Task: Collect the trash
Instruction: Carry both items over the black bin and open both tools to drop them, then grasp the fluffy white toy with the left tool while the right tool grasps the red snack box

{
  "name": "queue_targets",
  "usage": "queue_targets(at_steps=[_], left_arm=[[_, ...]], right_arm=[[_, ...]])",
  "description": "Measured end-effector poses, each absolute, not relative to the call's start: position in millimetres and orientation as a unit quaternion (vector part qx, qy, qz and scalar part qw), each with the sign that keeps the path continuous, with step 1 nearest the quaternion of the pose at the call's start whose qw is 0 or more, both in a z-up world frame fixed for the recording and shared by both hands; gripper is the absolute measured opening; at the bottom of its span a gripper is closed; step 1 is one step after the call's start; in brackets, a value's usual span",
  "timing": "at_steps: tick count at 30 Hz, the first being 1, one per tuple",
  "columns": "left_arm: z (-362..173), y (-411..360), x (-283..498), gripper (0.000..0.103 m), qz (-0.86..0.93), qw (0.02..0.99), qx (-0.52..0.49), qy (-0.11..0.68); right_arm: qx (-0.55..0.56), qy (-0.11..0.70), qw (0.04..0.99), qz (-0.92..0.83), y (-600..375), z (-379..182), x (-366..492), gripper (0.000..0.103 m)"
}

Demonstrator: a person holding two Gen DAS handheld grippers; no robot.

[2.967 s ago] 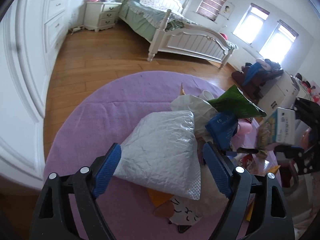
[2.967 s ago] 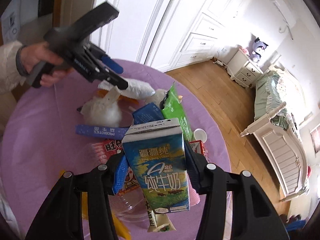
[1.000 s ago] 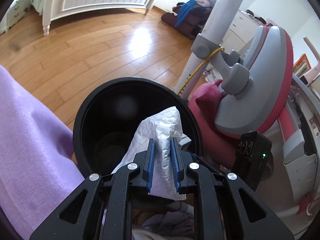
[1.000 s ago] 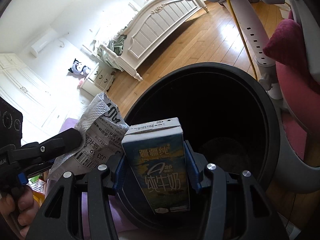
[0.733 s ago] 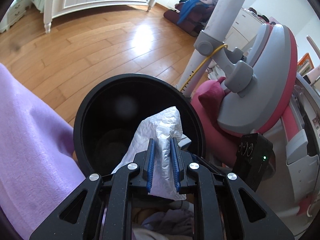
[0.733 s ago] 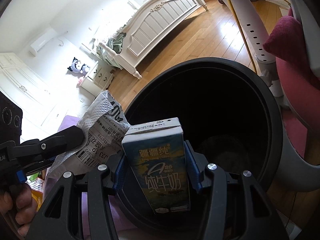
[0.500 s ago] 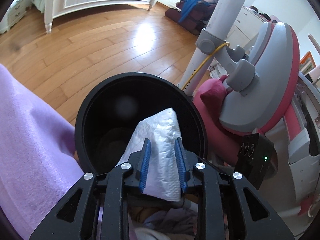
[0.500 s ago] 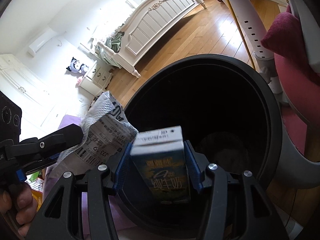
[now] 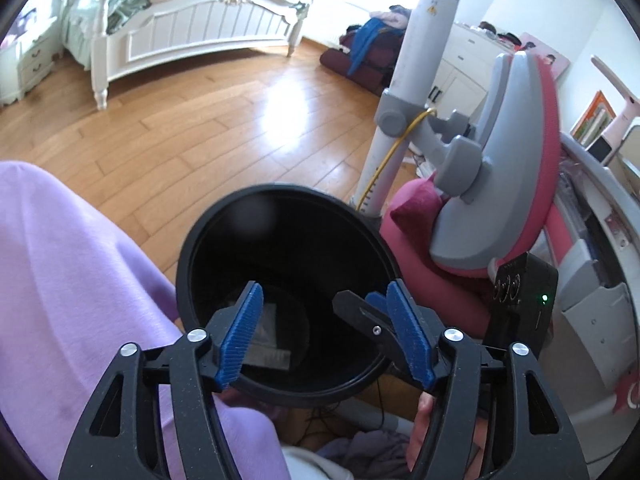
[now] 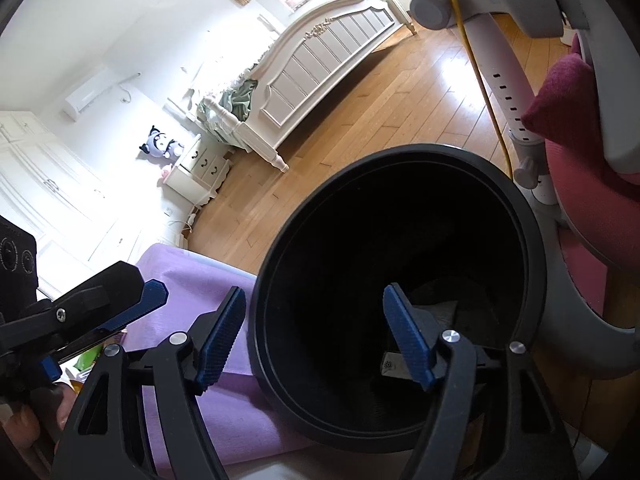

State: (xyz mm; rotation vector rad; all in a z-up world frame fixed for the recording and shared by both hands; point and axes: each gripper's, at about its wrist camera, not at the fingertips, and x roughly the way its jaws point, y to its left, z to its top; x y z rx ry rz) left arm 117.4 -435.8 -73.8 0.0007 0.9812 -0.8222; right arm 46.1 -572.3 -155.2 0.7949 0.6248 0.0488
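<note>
— Item one, the receptacle?
— Black round trash bin (image 9: 280,208), open-topped, stood on the wooden floor (image 9: 200,128) beside the purple tablecloth (image 9: 72,280) and a pink-and-grey chair (image 9: 516,152).

— Contents?
— Pale, flat pieces of trash (image 9: 264,336) lay at the dim bottom; a printed piece (image 10: 394,366) showed in the right wrist view. Exactly which pieces, could not be told.

— Left gripper (image 9: 324,340)?
— Poised over the bin's mouth, jaws opening, nothing between the blue pads (image 9: 240,338).

— Right gripper (image 10: 316,340)?
— Also above the rim, jaws opening, empty; one pad (image 10: 408,340) hung inside the opening, the other over the cloth.

— Other lots?
— White bed (image 10: 320,60), nightstand (image 10: 198,176), plush toy (image 10: 158,144) in the background.
</note>
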Motion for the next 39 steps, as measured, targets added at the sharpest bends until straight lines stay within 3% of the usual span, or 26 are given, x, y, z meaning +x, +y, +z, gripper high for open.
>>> queue_targets(at_steps=[3,12,21,32,39], left_arm=[[-55,-419,109,0.075,-0.383,0.816,-0.006,0.433],[-15,-348,89,0.075,-0.359,0.845,-0.045,0.394],[3,-229,63,0.083,-0.268,0.894,-0.073,0.352],[-3,-31,58,0.083,-0.121,0.922,-0.147,0.338],[-30,26,64,0.083,-0.108,0.91,-0.141,0.375]], right_arm=[[0.372,0.288,0.882,0.032,-566,-140,45,0.073],[0.336,0.269,0.899,0.08,-525,-94,46,0.076],[0.268,0.28,0.91,0.148,-459,-59,58,0.076],[0.18,0.314,0.9,0.244,-354,-26,86,0.076],[0.111,0.349,0.895,0.253,-287,-6,133,0.076]])
